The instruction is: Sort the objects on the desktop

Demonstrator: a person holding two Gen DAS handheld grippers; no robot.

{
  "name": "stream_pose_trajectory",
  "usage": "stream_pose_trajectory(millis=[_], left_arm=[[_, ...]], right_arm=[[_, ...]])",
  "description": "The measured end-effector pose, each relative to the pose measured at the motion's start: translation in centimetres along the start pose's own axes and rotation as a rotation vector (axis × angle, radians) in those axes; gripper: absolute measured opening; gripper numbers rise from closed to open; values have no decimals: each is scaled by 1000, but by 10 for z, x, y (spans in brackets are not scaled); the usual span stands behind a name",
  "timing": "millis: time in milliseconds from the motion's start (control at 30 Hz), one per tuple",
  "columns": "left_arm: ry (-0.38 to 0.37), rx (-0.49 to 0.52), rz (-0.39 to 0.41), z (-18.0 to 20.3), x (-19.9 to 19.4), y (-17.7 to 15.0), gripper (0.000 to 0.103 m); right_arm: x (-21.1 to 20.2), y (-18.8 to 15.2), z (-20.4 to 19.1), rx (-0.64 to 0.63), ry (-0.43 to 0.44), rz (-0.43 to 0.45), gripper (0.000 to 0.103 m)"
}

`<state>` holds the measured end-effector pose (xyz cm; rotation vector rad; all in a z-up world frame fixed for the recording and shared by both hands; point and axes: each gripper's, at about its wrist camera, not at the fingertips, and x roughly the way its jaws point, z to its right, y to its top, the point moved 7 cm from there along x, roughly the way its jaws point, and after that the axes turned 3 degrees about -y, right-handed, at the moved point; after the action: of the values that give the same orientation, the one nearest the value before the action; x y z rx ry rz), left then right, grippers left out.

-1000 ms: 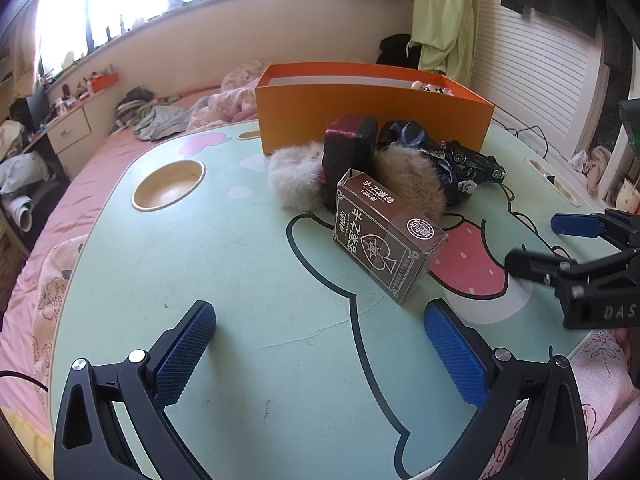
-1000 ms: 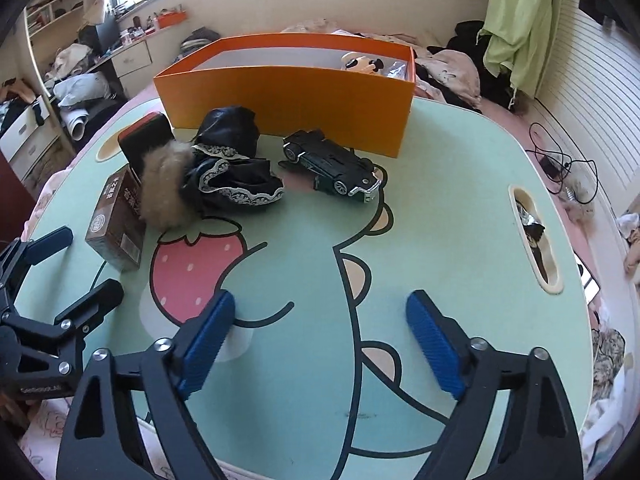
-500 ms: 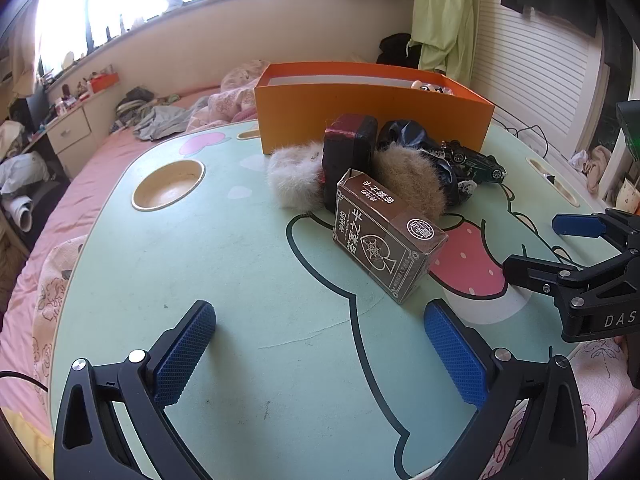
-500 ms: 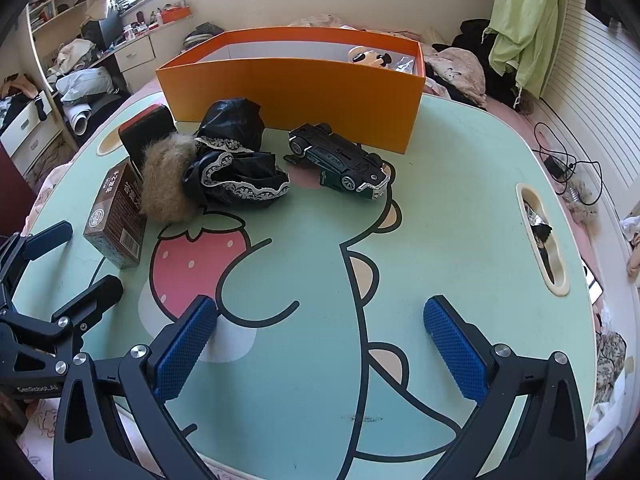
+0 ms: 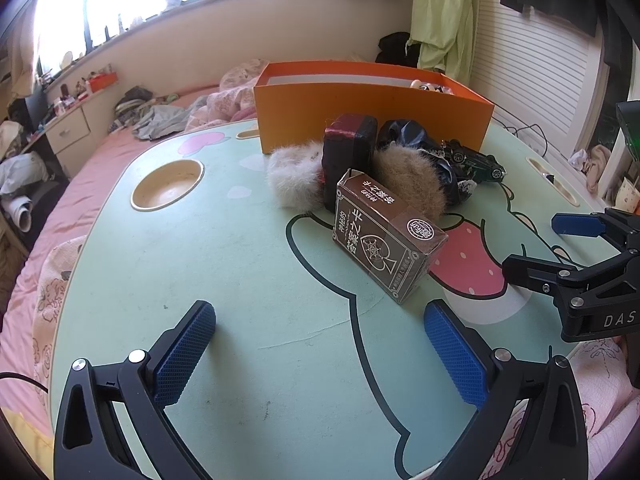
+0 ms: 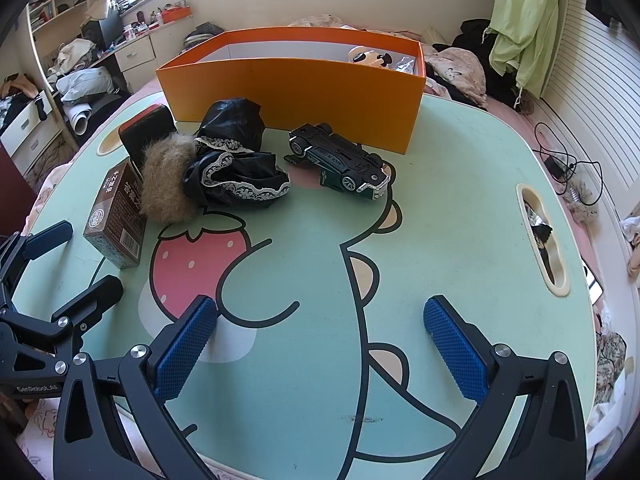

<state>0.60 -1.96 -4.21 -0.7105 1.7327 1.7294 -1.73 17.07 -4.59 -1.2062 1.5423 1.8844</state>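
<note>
A brown card box (image 5: 388, 236) lies on the green cartoon table (image 5: 240, 280), in front of a tan fur ball (image 5: 408, 184), a white fur ball (image 5: 294, 178) and a dark red case (image 5: 350, 152). Black lace cloth (image 6: 236, 168) and an overturned green toy car (image 6: 340, 162) lie before the orange box (image 6: 296, 88). My left gripper (image 5: 320, 348) stands open over the near table, short of the card box, with nothing between its pads. Right of the strawberry print, my right gripper (image 6: 320, 340) is wide open and holds nothing; the car is well beyond it.
A small toy figure (image 6: 368, 56) sits inside the orange box. The table has a round cup recess (image 5: 168, 186) at the left and a slot (image 6: 540, 236) at the right. Pink bedding surrounds the table; cables (image 6: 568, 164) lie off its right edge.
The right gripper's jaws spread wider over the first half second, then held. The left gripper and all the objects have stayed where they were.
</note>
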Motion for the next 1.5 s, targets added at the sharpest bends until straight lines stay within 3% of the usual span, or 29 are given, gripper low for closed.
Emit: stream_pose_trajectory(millis=[200,300,467,533,667,767,900,967,1033,1200,1400,1467,1500], left_arm=[[-11,9,-16,-2,1,2,103],[-24,-6,-1,-4,-2,8,96],[22,27,116,-10,-30,49,95],[2,37,141,-7,-38,69,92],[-132,68,138,12,-45,124,82],[-213,81,79,32,-25,164,71],[-250,116,-29,64,23,196,67],[-239,131,-89,82,53,207,60],[-209,151,-125,96,77,212,51],[-173,163,-215,119,123,219,51],[-124,135,-266,115,154,216,39],[-147,114,-269,111,157,215,37],[-162,102,-269,110,159,216,28]], right_arm=[[0,0,1,-1,1,0,103],[0,0,2,-1,2,0,103],[-1,0,2,-1,2,0,103],[-1,-1,3,-2,2,0,103],[-1,-1,3,-2,3,0,103],[-1,-1,3,-2,3,1,103],[-1,-1,3,-2,3,0,103],[-1,-1,3,-2,3,1,103],[1,0,2,-1,5,2,103],[4,1,1,-1,9,4,103],[4,2,0,0,9,5,103],[4,3,0,0,9,5,103],[4,3,-1,0,9,6,103]])
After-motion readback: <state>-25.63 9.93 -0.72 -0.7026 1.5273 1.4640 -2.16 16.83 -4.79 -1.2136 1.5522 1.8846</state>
